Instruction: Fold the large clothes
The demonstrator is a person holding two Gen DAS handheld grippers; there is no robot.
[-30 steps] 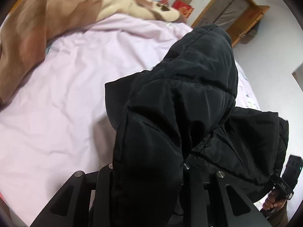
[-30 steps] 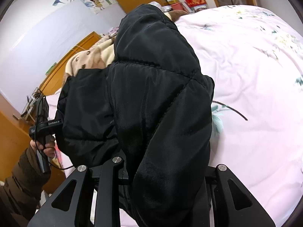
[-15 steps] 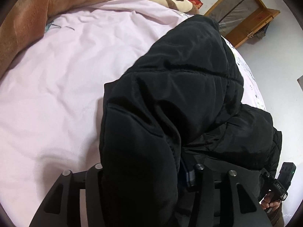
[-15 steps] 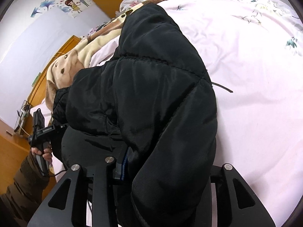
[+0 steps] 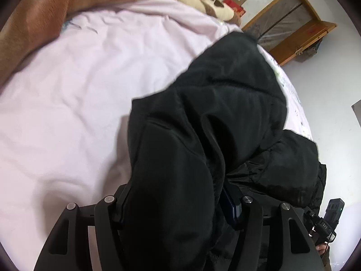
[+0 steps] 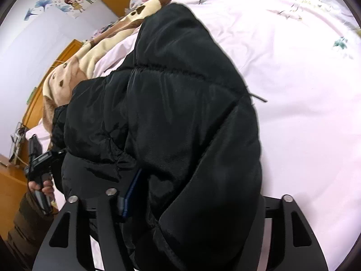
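both the left gripper (image 5: 178,205) and right gripper (image 6: 187,205) are clamped on one end of the black puffer jacket (image 5: 225,124), which runs lengthways straight ahead of them over the pink bedsheet (image 5: 79,94), neither hand nearer.

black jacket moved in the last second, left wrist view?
Yes. The black jacket, clamped in the left gripper, has sunk: its far end now sits below the wooden door frame it earlier overlapped.
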